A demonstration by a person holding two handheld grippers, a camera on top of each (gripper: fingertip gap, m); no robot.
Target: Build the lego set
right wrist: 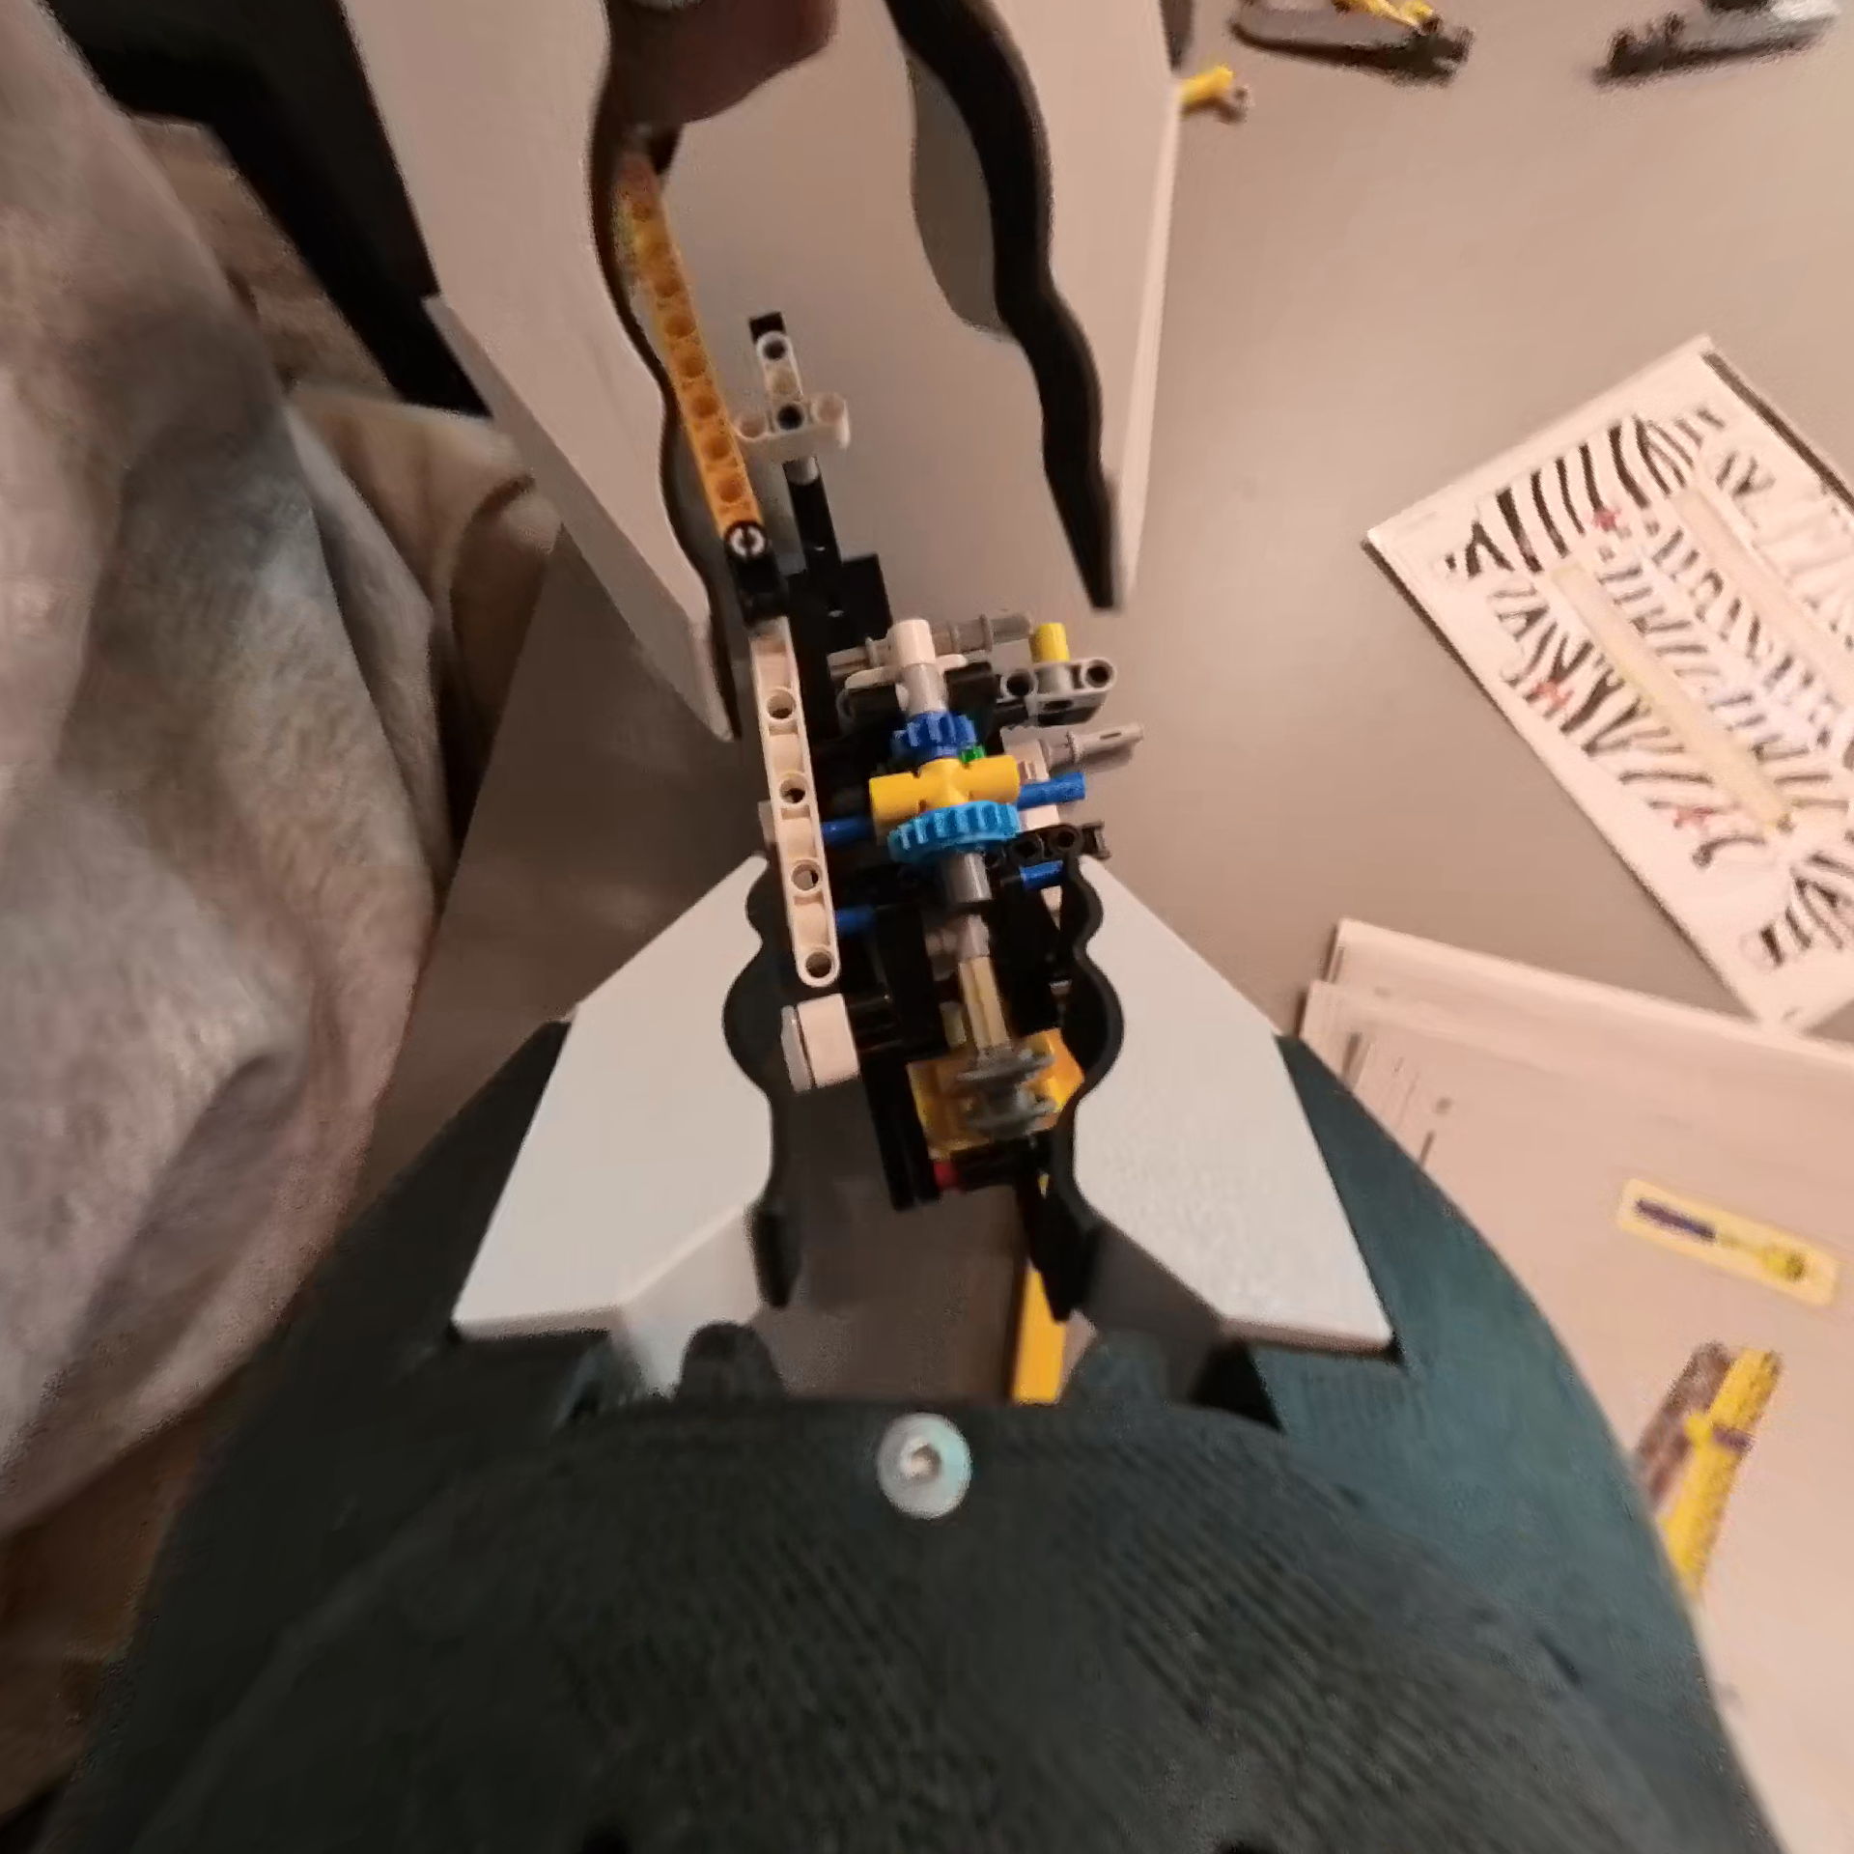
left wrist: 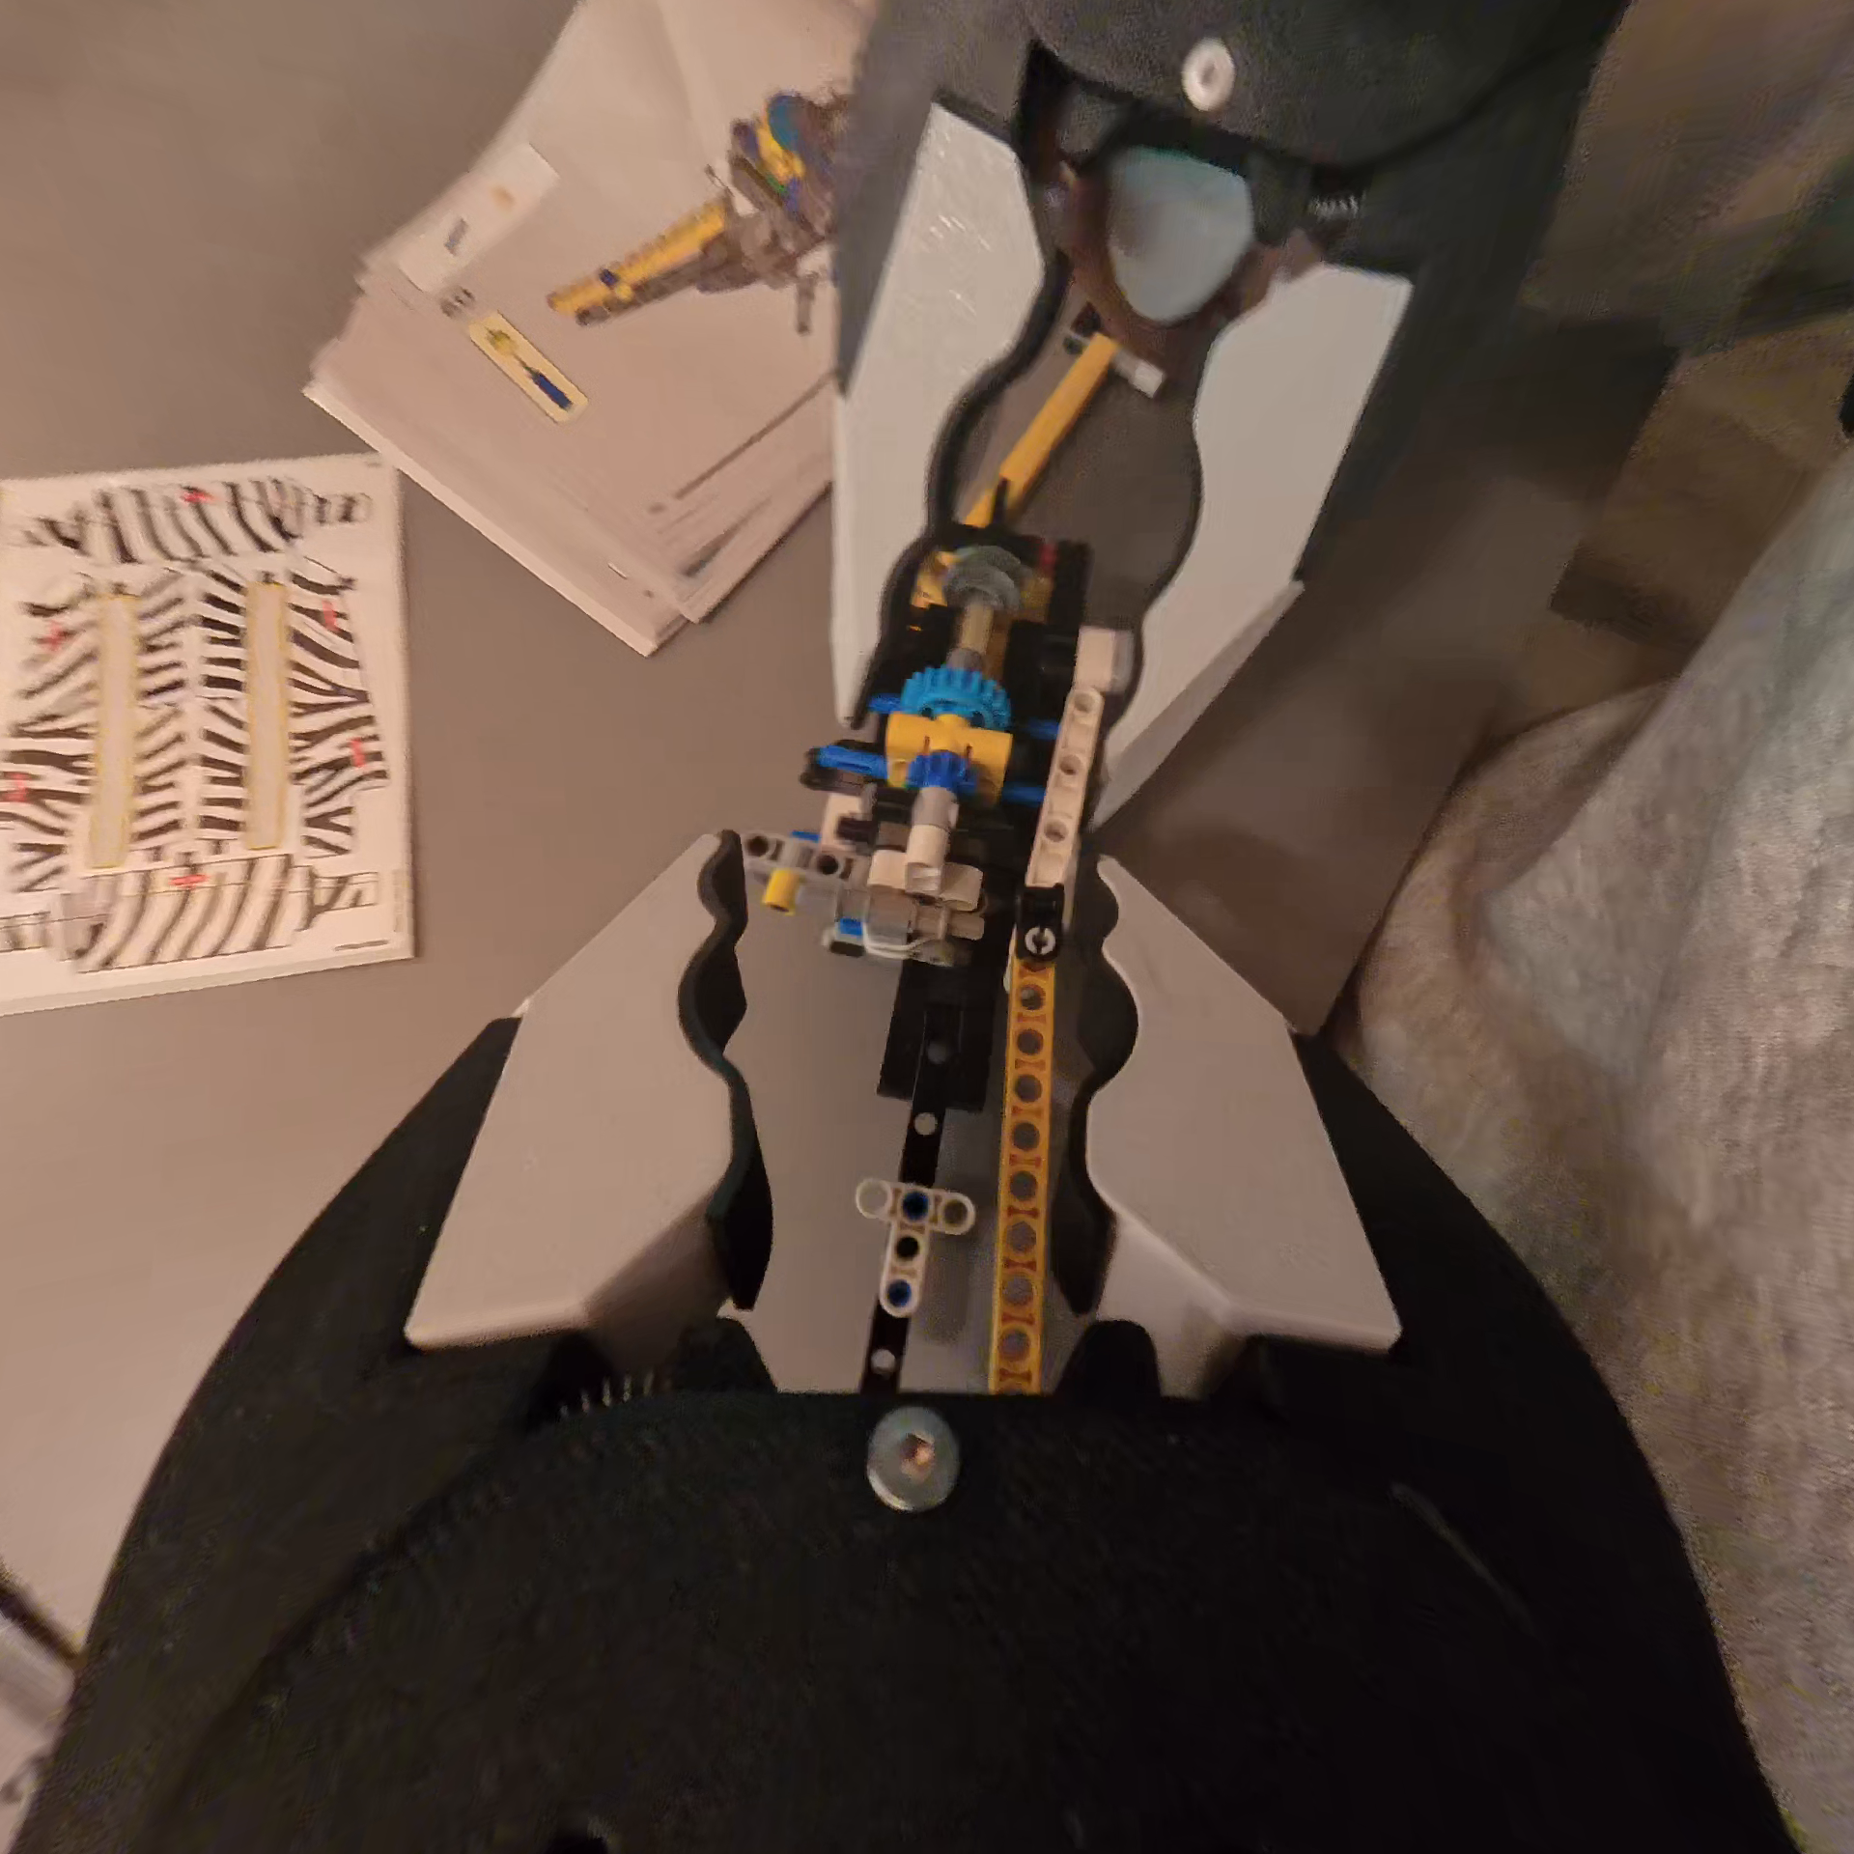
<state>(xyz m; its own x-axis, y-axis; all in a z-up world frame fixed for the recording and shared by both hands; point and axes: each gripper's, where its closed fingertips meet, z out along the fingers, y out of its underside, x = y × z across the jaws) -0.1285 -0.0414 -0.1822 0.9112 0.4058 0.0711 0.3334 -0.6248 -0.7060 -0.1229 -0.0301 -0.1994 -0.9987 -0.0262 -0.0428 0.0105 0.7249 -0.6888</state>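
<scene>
While raised above the grey bench (left wrist: pixel 201 1154), the long yellow-and-black lego assembly with blue gears (left wrist: pixel 953 762) is pinched at opposite ends by the left gripper (left wrist: pixel 908 903) and right gripper (right wrist: pixel 923 883), fingers closed on it.

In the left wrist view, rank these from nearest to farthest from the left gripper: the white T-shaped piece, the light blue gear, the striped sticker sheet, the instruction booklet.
Measured from the left gripper:
1. Light blue gear, just ahead of the fingertips, on the model.
2. White T-shaped piece, back between the fingers, near the base.
3. Striped sticker sheet, flat on the table, off to the left.
4. Instruction booklet, on the table, upper left.
</scene>
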